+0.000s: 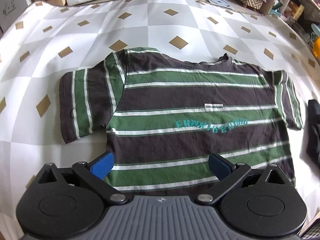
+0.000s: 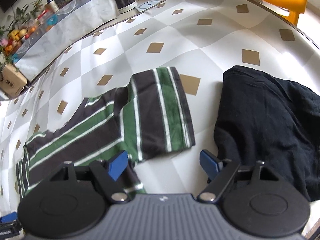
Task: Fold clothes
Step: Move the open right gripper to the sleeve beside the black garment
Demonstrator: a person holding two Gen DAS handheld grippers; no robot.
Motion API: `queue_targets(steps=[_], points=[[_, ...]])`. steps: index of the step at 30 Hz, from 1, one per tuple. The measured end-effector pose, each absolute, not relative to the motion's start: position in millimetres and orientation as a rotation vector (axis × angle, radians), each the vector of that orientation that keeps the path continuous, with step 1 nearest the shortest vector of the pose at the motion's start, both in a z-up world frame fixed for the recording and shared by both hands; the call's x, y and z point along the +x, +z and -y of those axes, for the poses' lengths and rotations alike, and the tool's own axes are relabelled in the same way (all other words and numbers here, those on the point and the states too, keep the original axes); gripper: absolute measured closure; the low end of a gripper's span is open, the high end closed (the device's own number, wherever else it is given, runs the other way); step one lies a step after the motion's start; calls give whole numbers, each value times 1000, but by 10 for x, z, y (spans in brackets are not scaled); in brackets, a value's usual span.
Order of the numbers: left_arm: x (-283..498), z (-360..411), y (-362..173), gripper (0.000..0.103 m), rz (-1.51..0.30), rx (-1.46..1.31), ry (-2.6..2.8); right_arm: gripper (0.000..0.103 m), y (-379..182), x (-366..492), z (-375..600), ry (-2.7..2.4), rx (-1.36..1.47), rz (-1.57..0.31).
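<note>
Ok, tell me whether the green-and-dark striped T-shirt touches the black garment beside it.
Apart. The right wrist view shows bare tablecloth between the striped T-shirt's sleeve and the black garment.

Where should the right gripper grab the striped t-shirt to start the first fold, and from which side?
Probably the short sleeve nearest the right gripper, at its cuff edge. That sleeve lies flat and sticks out from the striped t-shirt toward the black garment, with bare tablecloth between them. Come down from that open side and pinch the hem, so the fingers catch only the sleeve.
</note>
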State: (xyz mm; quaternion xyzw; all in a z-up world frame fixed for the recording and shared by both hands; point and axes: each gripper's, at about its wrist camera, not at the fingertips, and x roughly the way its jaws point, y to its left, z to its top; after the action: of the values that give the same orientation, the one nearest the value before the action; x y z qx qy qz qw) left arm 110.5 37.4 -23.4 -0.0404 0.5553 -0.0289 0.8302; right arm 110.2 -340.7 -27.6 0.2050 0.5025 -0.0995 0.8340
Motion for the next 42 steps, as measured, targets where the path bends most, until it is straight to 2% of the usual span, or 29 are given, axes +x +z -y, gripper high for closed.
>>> queue_targets(steps=[10, 18, 28, 34, 37, 39, 42], points=[[1198, -274, -293, 2, -1208, -84, -85, 25, -480, 1335, 3549, -249, 453, -1060], [1286, -352, -319, 2, -1234, -192, -78, 24, -699, 1478, 3626, -308, 470, -1080], [1313, -351, -373, 2, -1247, -218, -64, 22, -808, 1585, 3516, -324, 375, -1087], [1309, -322, -395, 2, -1251, -216, -69, 45, -814, 1609, 3292, -281, 202, -1083], [1311, -324, -413, 2, -1257, -215, -63, 62, -799, 1615, 3226, -251, 185, -1063], [1311, -332, -430, 2, -1264, -218, -58, 79, -790, 1625, 3187, -226, 178, -1053], [1315, -342, -448, 2, -1271, -225, -55, 95, -775, 1647, 3149, -200, 187, -1050]])
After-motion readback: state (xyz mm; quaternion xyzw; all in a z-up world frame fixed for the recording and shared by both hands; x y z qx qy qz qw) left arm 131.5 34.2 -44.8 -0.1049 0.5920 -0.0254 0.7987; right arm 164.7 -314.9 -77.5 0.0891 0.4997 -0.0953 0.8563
